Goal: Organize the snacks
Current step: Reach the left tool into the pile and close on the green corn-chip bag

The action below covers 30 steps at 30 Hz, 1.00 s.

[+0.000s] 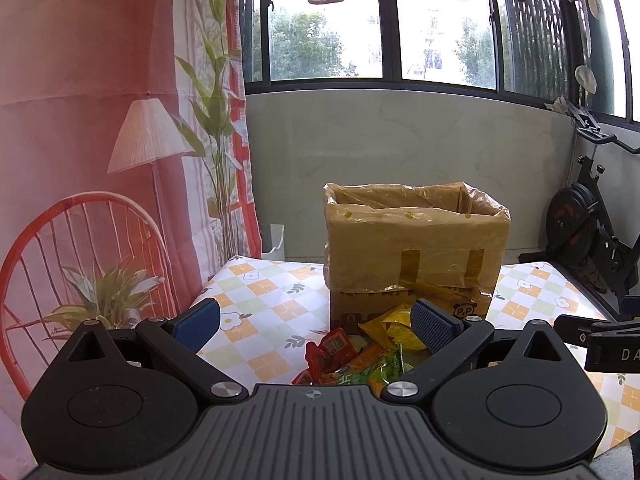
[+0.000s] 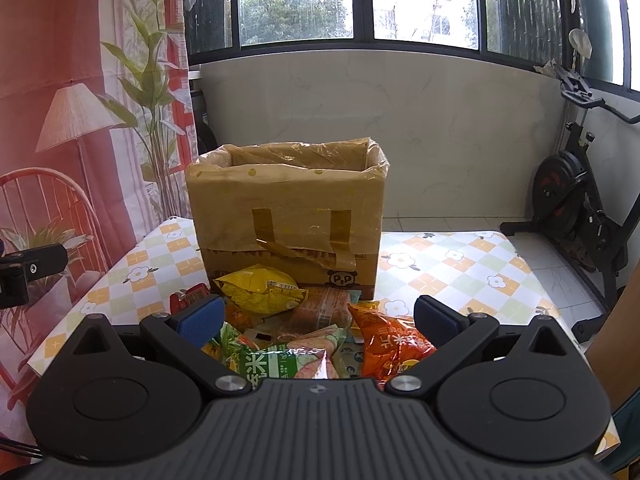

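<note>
Progress: barely begun, by the look of it; every snack packet in view lies loose on the table, none gripped. Box interior hidden from both views, so contents impossible to tell.

Left to do: judged as picking each packet from the heap and dropping it into the box.

Left gripper (image 1: 316, 326): spread wide, nothing between the blue ribbed pads, hovering over the left side of the heap.

Right gripper (image 2: 318, 318): likewise released and empty, above the middle of the heap.

Snack heap: piled against the front foot of the box, toward the near edge of the table.

Crinkled yellow foil packet (image 2: 260, 289): puffed, creased, leaning on the box front.

Glossy orange foil packet (image 2: 390, 346): pillow-shaped, shiny, at the right of the heap.

Green-and-white printed plastic packet (image 2: 280, 362): flat, smooth, nearest the right gripper.

Red shiny wrapper (image 1: 330, 350): small, crumpled, at the left of the heap.

Tall brown cardboard box lined with a clear plastic bag (image 2: 286, 216): open top, lining folded over the rim, taped strips and a loose torn flap on the front, standing near the middle of the table toward the far edge.

Table with checked flower-print cloth (image 2: 460, 268): smooth, flat, wipeable-looking.
</note>
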{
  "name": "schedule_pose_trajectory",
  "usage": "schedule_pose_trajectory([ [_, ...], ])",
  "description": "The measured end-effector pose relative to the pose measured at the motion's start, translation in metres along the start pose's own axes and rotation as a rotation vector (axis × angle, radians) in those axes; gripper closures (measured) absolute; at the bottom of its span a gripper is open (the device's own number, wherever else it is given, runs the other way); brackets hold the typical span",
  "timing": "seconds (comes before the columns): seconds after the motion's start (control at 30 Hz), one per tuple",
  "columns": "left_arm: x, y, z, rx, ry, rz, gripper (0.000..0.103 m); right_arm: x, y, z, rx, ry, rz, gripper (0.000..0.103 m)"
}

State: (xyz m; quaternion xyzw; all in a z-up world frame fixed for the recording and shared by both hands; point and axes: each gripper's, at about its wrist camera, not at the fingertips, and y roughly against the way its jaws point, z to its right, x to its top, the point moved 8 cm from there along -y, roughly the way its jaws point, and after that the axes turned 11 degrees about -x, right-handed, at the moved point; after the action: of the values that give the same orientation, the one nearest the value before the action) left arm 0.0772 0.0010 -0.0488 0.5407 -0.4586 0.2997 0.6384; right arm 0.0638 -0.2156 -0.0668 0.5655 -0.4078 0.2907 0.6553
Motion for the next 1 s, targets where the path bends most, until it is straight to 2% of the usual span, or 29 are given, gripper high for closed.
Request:
schedule_pose_trajectory([
  [0.13,0.004,-0.007,-0.010,-0.028,0.040,0.014,0.001,0.006,-0.006,0.004,0.017,-0.035,0.003,0.000],
  [0.27,0.006,-0.019,-0.023,0.014,0.021,0.021,0.001,0.012,-0.020,-0.002,-0.004,0.033,0.065,0.000],
  [0.33,0.005,-0.028,-0.028,0.024,0.020,0.016,0.005,0.010,-0.031,-0.008,0.025,0.052,0.071,0.000],
  [0.4,0.003,-0.036,-0.033,0.022,0.032,0.007,0.007,0.005,-0.044,-0.015,0.093,0.048,0.053,0.000],
  [0.47,-0.003,-0.044,-0.037,0.014,0.051,0.000,0.008,-0.004,-0.057,-0.022,0.122,0.053,0.036,0.000],
  [0.6,-0.019,-0.063,-0.040,-0.001,0.077,-0.034,0.008,-0.033,-0.080,-0.033,0.140,0.084,-0.020,0.000],
  [0.77,-0.042,-0.089,-0.034,-0.049,0.058,-0.099,0.012,-0.066,-0.105,-0.032,0.146,0.062,-0.144,0.000],
  [1.0,-0.064,-0.108,-0.018,-0.112,0.029,-0.131,0.012,-0.079,-0.120,-0.016,0.139,-0.015,-0.189,0.000],
])
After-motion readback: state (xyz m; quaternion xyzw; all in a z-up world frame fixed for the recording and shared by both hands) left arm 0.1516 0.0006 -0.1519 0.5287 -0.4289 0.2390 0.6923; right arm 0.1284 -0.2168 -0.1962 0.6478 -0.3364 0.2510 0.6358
